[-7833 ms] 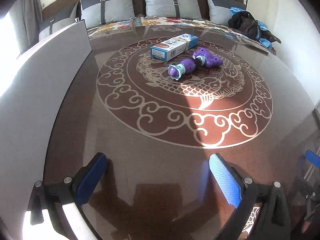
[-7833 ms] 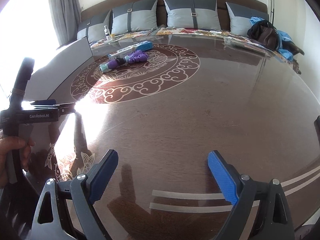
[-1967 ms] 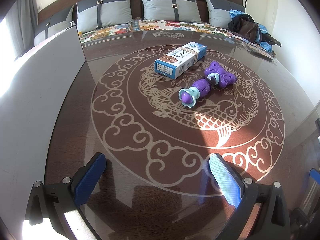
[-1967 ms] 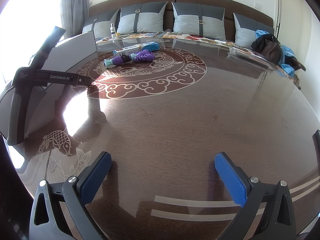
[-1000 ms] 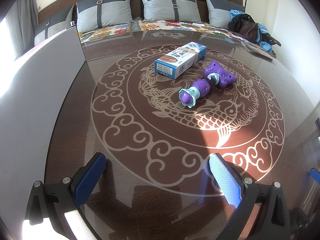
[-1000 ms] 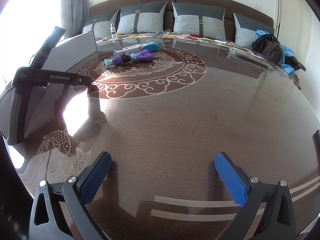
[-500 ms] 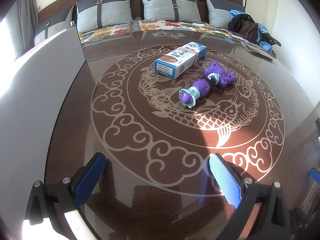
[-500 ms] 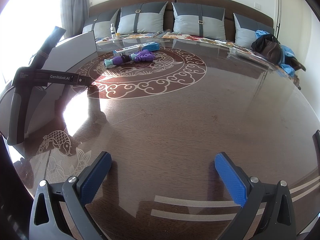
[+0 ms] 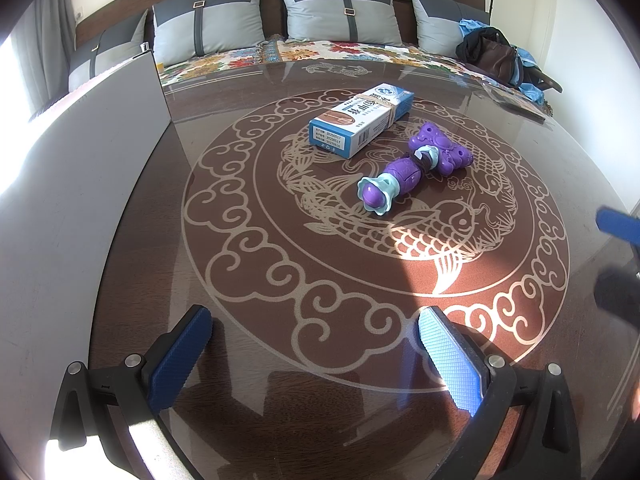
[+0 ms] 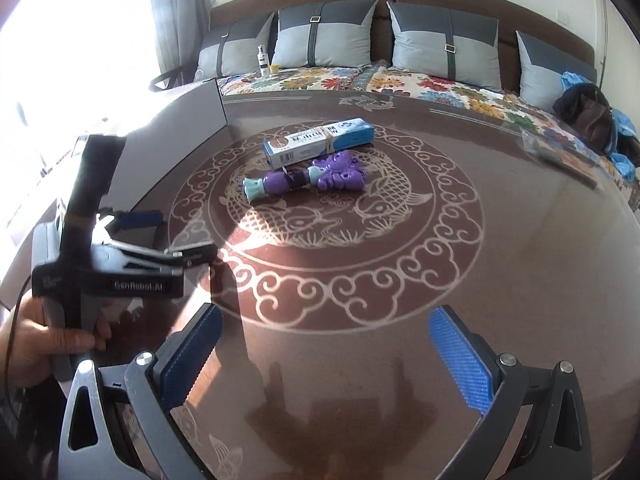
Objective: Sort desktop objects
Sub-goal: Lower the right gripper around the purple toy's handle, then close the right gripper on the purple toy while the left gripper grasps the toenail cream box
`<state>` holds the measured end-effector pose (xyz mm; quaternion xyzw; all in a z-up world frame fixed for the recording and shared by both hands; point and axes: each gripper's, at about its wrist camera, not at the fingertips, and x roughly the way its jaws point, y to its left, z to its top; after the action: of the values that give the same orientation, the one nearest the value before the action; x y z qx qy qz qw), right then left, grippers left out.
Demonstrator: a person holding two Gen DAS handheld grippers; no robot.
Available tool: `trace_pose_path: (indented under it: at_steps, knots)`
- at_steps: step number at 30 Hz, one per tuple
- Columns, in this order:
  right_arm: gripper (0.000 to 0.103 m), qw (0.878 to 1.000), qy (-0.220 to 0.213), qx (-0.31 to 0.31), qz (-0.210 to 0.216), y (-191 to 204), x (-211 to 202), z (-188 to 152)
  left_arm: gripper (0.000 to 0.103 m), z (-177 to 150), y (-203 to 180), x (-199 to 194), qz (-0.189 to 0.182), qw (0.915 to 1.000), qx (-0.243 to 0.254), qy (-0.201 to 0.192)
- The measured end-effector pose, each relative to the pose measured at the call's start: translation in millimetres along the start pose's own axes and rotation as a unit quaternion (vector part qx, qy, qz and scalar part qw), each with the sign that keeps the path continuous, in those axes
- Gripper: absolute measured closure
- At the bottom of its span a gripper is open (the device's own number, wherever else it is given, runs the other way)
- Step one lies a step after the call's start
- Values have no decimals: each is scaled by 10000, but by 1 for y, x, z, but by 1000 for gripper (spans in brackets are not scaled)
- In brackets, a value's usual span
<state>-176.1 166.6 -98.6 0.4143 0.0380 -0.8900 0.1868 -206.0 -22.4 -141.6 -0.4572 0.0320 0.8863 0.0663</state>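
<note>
A blue and white carton (image 9: 362, 118) lies on the round patterned table (image 9: 280, 280), also in the right wrist view (image 10: 318, 147). A purple toy with a teal collar (image 9: 412, 171) lies just in front of it, touching or nearly so (image 10: 306, 178). My left gripper (image 9: 314, 344) is open and empty, low over the table's near side, well short of both. My right gripper (image 10: 324, 344) is open and empty, also short of them. The left gripper's body (image 10: 108, 256) shows in the right wrist view, held by a hand.
A grey upright panel (image 9: 80, 168) borders the table's left side. A sofa with grey cushions (image 9: 336, 12) runs behind the table. A dark bag with blue cloth (image 9: 496, 56) lies at its right end. A small bottle (image 10: 263, 62) stands on the sofa.
My right gripper has moved forward and left, much closer to the carton and toy, and now shows at the left wrist view's right edge. The left gripper has barely moved.
</note>
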Motion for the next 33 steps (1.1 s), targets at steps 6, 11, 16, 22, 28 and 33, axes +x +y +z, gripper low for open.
trace_pose_path:
  at_steps: [6,11,16,22,28,33]
  knots:
    - [0,9956,40,865,-344,-8,81,97,0,-17,5,-12,-215,9994,252,-11]
    - [0,9904,789,765,-835,-2,147,111,0,-17,5,-12,-214,9995,253,-11]
    - [3,9926,614,362,-984,-21,128,66,0,-17,5,-12,-211,9995,255,-11]
    - [1,9962,524,80,-694,-53,89,26,0,-17,5,-13,-201,9995,258,-11]
    - [0,9972,471,-95,-581,-59,72,6,0,-7,6,-6,-237,9992,308,21]
    - [0,9971,473,-93,-584,-56,75,6,0,28,10,17,-454,9964,664,273]
